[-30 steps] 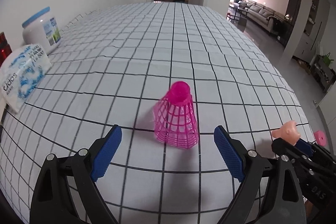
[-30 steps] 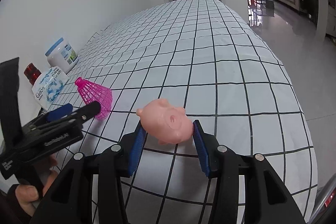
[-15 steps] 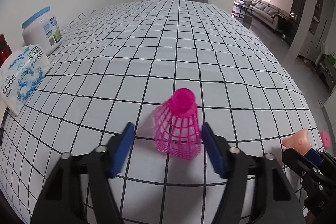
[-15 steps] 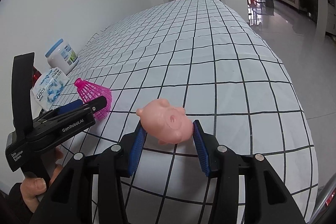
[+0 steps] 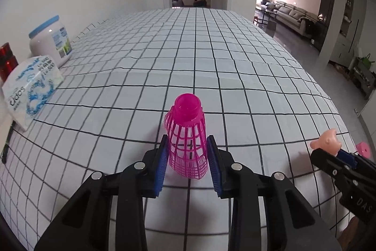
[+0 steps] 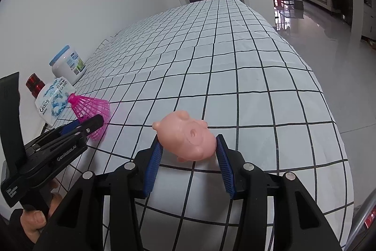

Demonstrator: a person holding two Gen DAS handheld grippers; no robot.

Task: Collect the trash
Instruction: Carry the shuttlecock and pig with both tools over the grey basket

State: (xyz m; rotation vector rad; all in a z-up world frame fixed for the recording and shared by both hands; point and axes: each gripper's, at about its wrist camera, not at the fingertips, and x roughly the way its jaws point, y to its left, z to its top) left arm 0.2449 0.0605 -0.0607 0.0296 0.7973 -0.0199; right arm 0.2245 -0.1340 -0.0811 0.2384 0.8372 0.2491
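A pink plastic shuttlecock (image 5: 187, 140) stands skirt-down on the checked tablecloth (image 5: 188, 58). My left gripper (image 5: 187, 152) has its blue pads pressed against both sides of the skirt, shut on it. The shuttlecock also shows in the right wrist view (image 6: 90, 109), with the left gripper (image 6: 91, 125) at it. My right gripper (image 6: 188, 152) is shut on a pink toy pig (image 6: 186, 141) and holds it just above the cloth. The pig's tip (image 5: 326, 144) and the right gripper show at the left wrist view's right edge.
A tissue pack (image 5: 29, 88), a white jar with a blue lid (image 5: 50, 40) and a red bottle (image 5: 7, 60) stand along the wall at the left. A small pink piece (image 5: 363, 149) lies by the table's right edge. The table drops off to the floor on the right.
My left gripper has moved forward around the shuttlecock and closed from wide open onto its skirt. The right gripper has held the pig still.
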